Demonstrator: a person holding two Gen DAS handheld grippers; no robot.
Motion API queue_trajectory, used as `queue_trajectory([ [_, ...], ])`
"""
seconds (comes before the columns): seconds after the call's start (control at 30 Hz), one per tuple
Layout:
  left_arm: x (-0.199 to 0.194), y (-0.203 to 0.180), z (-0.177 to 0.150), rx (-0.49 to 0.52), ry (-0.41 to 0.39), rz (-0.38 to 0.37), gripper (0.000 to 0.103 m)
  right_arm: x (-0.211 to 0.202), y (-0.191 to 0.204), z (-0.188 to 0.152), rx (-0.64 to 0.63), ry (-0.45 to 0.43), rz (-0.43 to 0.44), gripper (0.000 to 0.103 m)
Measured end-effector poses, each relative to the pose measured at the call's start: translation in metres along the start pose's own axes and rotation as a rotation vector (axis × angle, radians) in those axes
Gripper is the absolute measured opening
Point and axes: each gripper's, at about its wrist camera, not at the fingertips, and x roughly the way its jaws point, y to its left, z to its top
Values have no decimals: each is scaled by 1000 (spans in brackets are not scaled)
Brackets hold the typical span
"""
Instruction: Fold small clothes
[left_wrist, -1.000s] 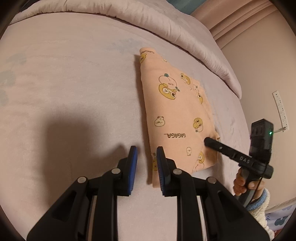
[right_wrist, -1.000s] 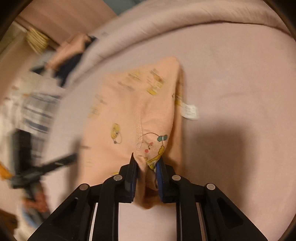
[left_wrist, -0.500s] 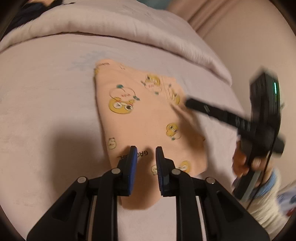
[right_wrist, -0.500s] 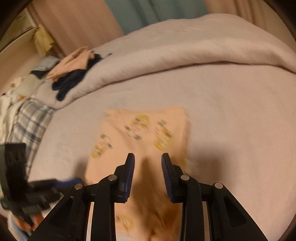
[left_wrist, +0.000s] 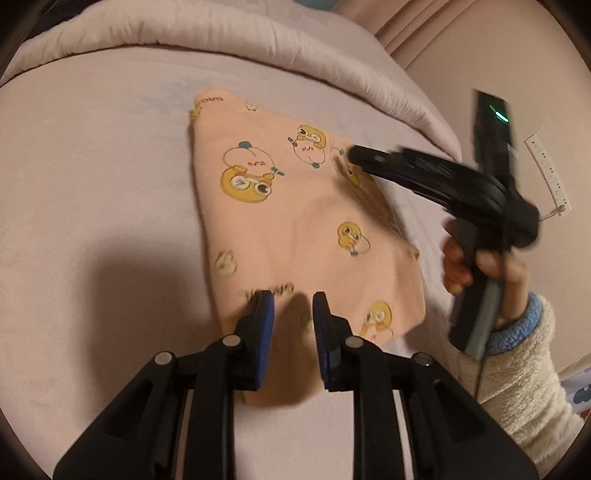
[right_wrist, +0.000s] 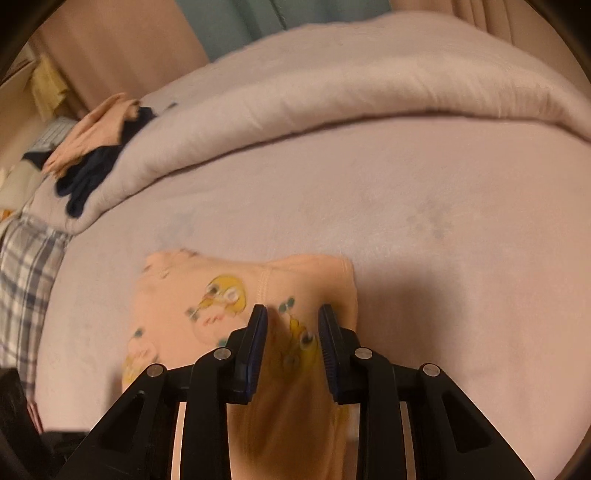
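garment (left_wrist: 295, 221) folded on bed (left_wrist: 92, 166), claws apart.

A pale pink bed (right_wrist: 424, 206) fills most of what I see, with a thick rolled duvet (right_wrist: 332, 92) of the same pink lying along its far side. On the duvet's left end sit a peach cloth (right_wrist: 96, 129) and a dark navy cloth (right_wrist: 92, 173), touching each other. Below them hangs a blue-and-white plaid fabric (right_wrist: 26, 266). A teal curtain (right_wrist: 243, 26) hangs behind the bed. A white power strip (left_wrist: 548, 170) is fixed to the wall on my right.
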Motion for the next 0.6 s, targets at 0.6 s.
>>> queue_trajectory([
  [0.6,-41,32,-60,-90,-28,20,58,-78,-26,-109,-107,62,99,64],
])
